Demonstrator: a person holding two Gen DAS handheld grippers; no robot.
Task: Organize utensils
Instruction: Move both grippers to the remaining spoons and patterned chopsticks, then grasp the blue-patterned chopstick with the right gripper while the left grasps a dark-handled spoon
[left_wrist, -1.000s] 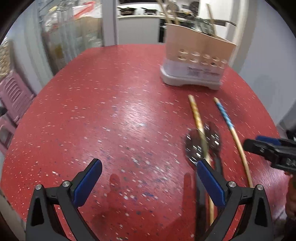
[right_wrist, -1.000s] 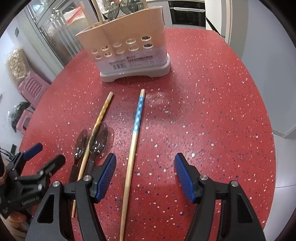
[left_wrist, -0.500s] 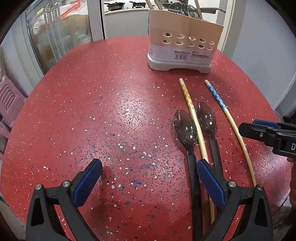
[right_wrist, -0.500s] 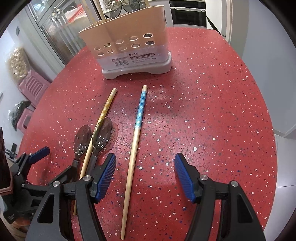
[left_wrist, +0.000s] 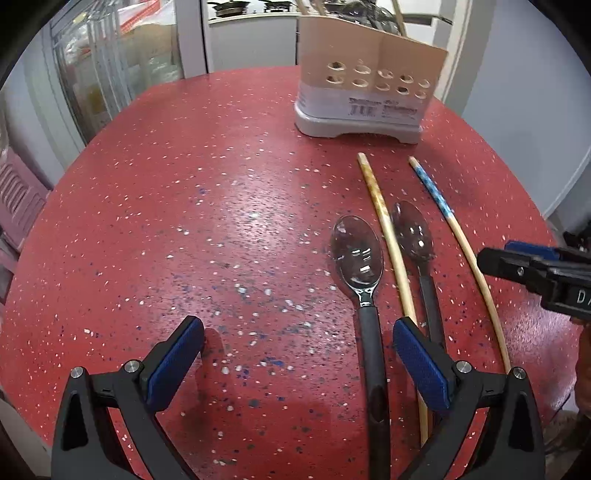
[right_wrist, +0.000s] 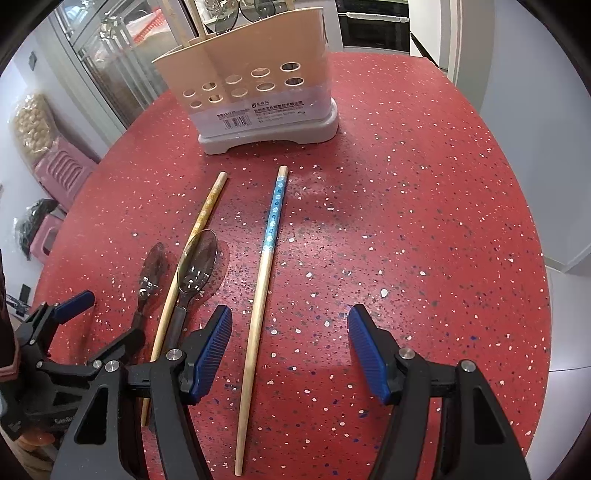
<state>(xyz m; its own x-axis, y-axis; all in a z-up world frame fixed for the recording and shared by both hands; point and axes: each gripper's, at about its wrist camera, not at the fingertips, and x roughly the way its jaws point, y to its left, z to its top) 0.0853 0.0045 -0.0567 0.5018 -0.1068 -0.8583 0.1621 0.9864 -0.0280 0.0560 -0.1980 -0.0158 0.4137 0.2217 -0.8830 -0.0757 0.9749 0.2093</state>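
Left claw (left_wrist: 297, 363): stood apart, nothing between the pads, poised over the near edge of the counter (left_wrist: 184, 206); black handle of the left spoon (left_wrist: 356, 254) lay just inside the right-hand pad.
Right claw (right_wrist: 290, 354): stood apart and empty, straddling the lower shaft of the blue-patterned chopstick (right_wrist: 264, 273) without touching it.
Left spoon: lay flat, bowl up and away, handle toward the camera. Judged light and stiff; smooth translucent bowl likely slippery, so best taken across the matte black handle near the neck.
Yellow-patterned chopstick (left_wrist: 384, 229): lay between the two spoons, seemingly touching or passing under the right spoon (left_wrist: 412, 230). Judged thin, round, apt to roll; best pinched at mid-shaft, clear of the spoon.
Blue-patterned chopstick: lay alone on the right, apart from the rest. Judged the easiest pick; light, stiff, low on the counter, so pads needed to come down close to the surface.
Utensil holder (right_wrist: 251, 85): stood upright at the far side, already carrying some utensils. Looked light plastic; possibly prone to shifting if nudged during insertion.
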